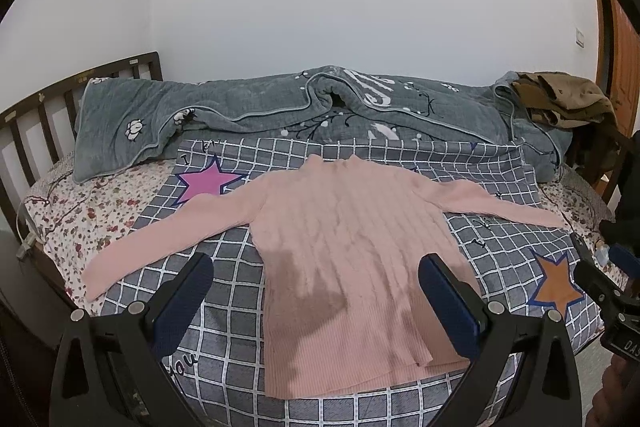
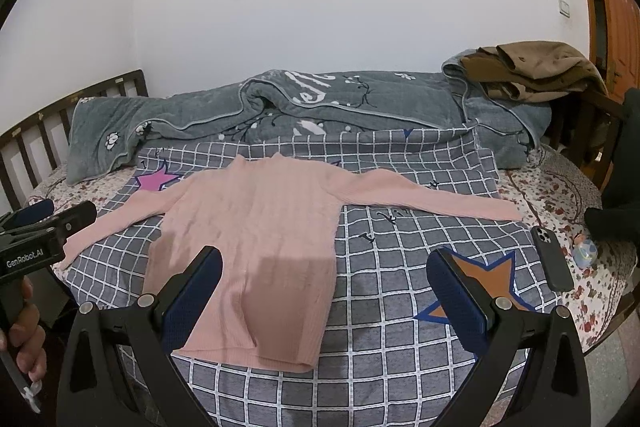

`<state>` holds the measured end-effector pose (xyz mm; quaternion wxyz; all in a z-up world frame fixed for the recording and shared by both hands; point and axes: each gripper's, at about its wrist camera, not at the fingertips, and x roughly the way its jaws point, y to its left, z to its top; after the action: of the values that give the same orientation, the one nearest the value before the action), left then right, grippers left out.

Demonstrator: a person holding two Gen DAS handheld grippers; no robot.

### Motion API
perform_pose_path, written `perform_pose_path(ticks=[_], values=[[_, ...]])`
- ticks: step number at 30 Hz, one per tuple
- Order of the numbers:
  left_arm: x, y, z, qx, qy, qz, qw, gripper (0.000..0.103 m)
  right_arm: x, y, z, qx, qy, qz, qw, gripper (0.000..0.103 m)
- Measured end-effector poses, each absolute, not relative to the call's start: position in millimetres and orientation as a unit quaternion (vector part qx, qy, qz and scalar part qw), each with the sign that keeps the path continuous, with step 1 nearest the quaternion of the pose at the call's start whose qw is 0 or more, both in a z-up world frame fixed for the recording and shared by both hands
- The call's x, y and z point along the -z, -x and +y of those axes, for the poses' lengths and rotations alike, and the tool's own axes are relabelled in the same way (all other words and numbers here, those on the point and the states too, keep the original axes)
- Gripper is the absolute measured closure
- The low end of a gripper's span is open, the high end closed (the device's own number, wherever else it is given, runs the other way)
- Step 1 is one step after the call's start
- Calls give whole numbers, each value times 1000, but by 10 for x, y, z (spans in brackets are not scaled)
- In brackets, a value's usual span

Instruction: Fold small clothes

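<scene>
A pink ribbed knit sweater [image 1: 344, 251] lies flat, front down or up I cannot tell, on a grey checked sheet [image 1: 224, 347], both sleeves spread out sideways. It also shows in the right wrist view [image 2: 256, 235]. My left gripper [image 1: 316, 275] is open and empty, hovering above the sweater's lower body. My right gripper [image 2: 324, 271] is open and empty, above the sweater's right hem side. The left gripper also appears at the left edge of the right wrist view [image 2: 44, 215].
A grey quilt [image 1: 280, 107] is bunched along the wall, with brown clothes [image 1: 560, 99] on its right end. A black phone [image 2: 552, 259] and a small blue object [image 2: 585, 251] lie on the floral bedsheet [image 1: 80, 211] at the right. A wooden headboard [image 1: 36, 115] stands left.
</scene>
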<state>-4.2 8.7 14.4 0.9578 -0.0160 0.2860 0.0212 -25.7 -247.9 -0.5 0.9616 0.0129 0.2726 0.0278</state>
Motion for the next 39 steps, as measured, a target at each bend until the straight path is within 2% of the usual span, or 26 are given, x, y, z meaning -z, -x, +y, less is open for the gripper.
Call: perform_pose_path(ticks=[39], values=[[-179,52,89,-25,19,278,960,0,-46,290,-2414,-36,-7,265,963,2]])
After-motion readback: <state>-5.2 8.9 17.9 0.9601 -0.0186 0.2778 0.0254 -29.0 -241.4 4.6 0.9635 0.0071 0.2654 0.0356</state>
